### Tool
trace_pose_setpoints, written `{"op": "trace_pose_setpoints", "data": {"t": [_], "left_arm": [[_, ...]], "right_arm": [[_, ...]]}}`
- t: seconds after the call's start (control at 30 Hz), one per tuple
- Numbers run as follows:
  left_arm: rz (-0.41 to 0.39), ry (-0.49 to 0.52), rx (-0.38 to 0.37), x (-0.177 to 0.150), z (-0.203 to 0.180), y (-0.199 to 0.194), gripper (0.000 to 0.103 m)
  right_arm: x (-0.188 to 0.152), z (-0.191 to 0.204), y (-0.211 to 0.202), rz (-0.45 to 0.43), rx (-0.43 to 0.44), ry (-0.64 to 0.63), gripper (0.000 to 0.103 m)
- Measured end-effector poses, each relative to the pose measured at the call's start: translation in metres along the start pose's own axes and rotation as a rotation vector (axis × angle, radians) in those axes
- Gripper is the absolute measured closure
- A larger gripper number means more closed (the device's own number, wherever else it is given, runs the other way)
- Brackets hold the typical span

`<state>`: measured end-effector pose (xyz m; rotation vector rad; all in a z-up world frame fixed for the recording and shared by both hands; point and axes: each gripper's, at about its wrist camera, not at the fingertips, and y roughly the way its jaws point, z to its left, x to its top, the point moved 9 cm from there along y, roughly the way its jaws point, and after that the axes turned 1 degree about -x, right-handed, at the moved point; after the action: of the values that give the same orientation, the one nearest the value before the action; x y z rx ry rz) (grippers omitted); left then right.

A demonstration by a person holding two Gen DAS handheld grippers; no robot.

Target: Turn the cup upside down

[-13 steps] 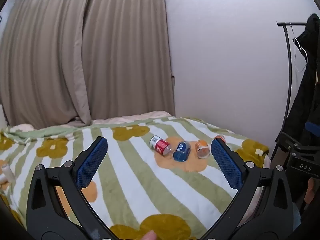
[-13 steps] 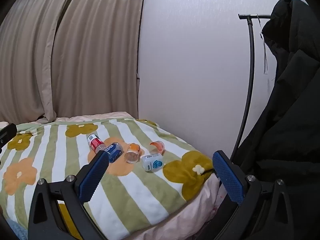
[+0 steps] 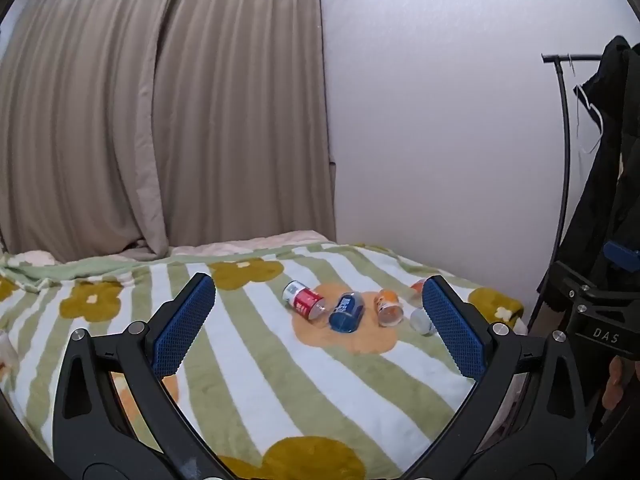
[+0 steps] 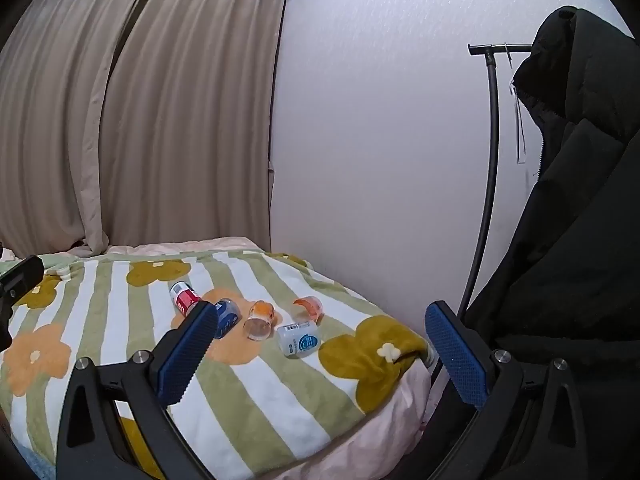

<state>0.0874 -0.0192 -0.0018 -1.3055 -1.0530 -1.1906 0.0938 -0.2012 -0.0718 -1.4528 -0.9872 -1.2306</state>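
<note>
1. Five small cups lie tipped on their sides on the bed's far right part, clustered on an orange flower print: a red-labelled cup (image 3: 303,300), a blue cup (image 3: 346,312), an orange clear cup (image 3: 388,307), a white cup with blue label (image 4: 299,339), and a second orange cup (image 4: 309,307) farthest right.
2. They look like thin, glossy plastic cylinders.
3. The blanket (image 3: 248,368) is fleecy, striped green and white.
4. The left gripper (image 3: 320,322) and right gripper (image 4: 320,350) hover near, jaws spread wide, holding nothing; their blue pads (image 3: 182,328) are ribbed.

Left tongs (image 3: 320,326) and right tongs (image 4: 320,354) spread wide, empty.
</note>
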Motion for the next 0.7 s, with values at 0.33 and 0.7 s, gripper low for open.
{"op": "trace_pose_setpoints", "data": {"t": [0.33,0.7], "left_arm": [[-0.012,-0.011,0.003,-0.003,0.003,0.002,0.000],[0.005,-0.026,0.006,-0.007,0.000,0.008,0.000]], "right_arm": [[0.000,0.004,-0.011,-0.024,-0.028,0.006,0.000],[-0.003,-0.005,-0.011,-0.035,-0.038,0.006,0.000]]}}
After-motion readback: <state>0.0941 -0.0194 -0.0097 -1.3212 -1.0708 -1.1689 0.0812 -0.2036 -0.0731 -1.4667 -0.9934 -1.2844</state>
